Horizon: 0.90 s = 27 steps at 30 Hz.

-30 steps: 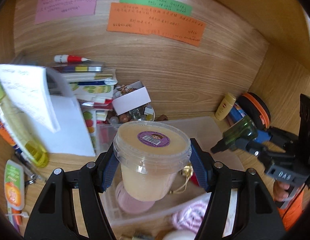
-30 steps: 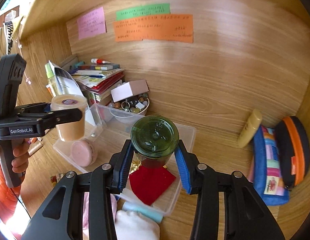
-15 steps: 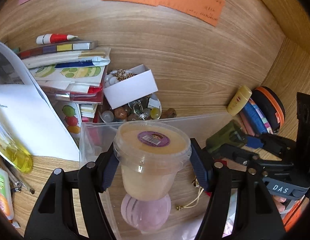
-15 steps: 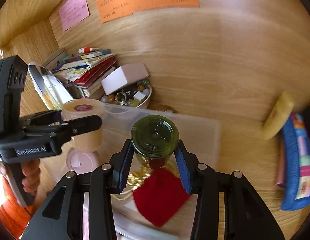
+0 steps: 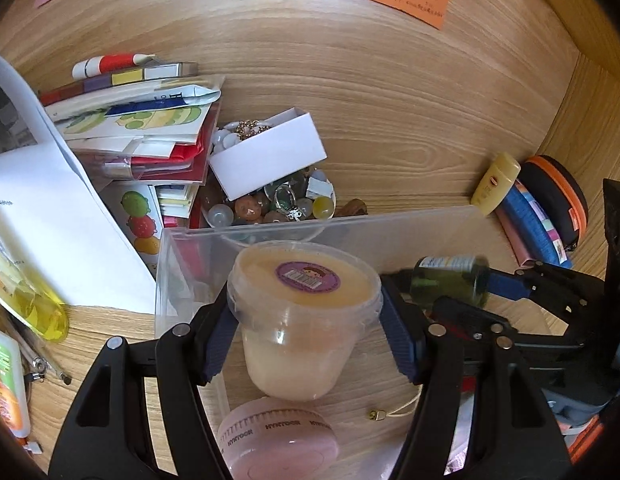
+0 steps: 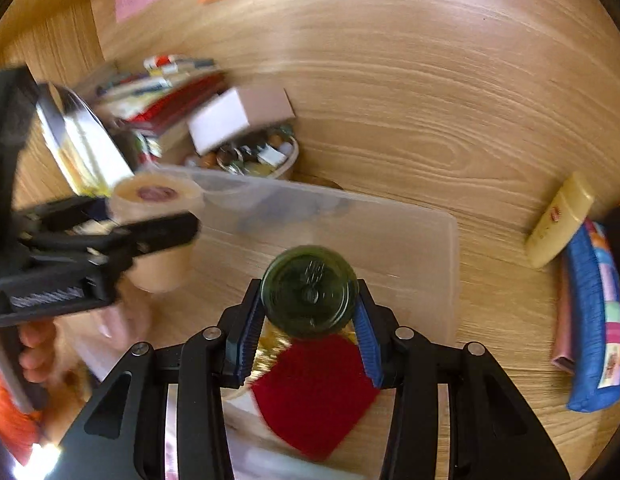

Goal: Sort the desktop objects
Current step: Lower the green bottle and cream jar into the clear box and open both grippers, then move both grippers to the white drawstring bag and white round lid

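Clear plastic bin (image 5: 409,232), centre of the left wrist view: already holds a pink round case (image 5: 276,438) at lower centre, a red cloth pouch (image 6: 313,392) and a gold cord; sorting judged partly done.

- Left claw (image 5: 306,340): pinching a lidded cream tub (image 5: 304,316), held over the bin's left end; whether it touches the floor of the bin cannot be told.
- Right claw (image 6: 310,320): pinching a dark green jar (image 6: 310,290) above the pouch.

Both items judged about to be set down in the bin.

Left on the wooden surface (image 5: 389,100):
- yellow tube (image 6: 559,220) and blue pencil case (image 6: 593,320), right edge
- bowl of beads (image 5: 270,204), white box (image 5: 270,158), stacked booklets (image 5: 134,128), upper left
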Motion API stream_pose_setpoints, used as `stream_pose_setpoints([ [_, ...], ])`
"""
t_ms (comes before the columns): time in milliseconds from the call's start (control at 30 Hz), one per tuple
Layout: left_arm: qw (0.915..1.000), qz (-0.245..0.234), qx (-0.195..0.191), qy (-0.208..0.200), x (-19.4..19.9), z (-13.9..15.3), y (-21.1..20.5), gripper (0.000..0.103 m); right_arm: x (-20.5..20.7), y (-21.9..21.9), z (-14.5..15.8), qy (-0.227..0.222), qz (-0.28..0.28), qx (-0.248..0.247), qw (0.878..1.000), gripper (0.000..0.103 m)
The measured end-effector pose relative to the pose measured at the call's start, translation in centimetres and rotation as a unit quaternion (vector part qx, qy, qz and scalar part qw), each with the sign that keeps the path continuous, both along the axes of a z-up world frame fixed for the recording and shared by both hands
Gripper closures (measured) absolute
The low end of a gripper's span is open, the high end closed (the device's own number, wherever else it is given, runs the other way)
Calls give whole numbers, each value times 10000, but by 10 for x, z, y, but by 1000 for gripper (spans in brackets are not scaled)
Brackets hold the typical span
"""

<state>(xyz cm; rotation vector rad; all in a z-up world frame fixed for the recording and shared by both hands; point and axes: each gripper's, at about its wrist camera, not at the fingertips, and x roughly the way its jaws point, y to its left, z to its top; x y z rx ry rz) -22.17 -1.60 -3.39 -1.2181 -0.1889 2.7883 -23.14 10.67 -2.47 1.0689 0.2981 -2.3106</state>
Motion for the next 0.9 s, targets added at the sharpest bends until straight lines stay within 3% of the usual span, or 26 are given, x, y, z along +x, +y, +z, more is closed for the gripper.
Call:
stream_pose_setpoints([
  [100,10000,9,0,27,2,1,-1,36,2,-5,-4,122,21,245,9996,61],
  [167,9996,57,-209,182,7,8,0,36,6,-8,-4,238,56,312,9992,45],
  [233,9992,10,-228,339,13,15,1,34,10,-7,-1,369,85,297,9988,38],
  [400,9975,-53,-336,612,24,27,7,29,17,-6,8,599,143,268,9977,36],
  [567,9962,-58,-497,720,33,32,12,25,20,-5,19,726,31,221,9971,23],
  [900,9945,-36,-626,838,63,37,16,16,47,28,32,899,-1,353,9953,20],
])
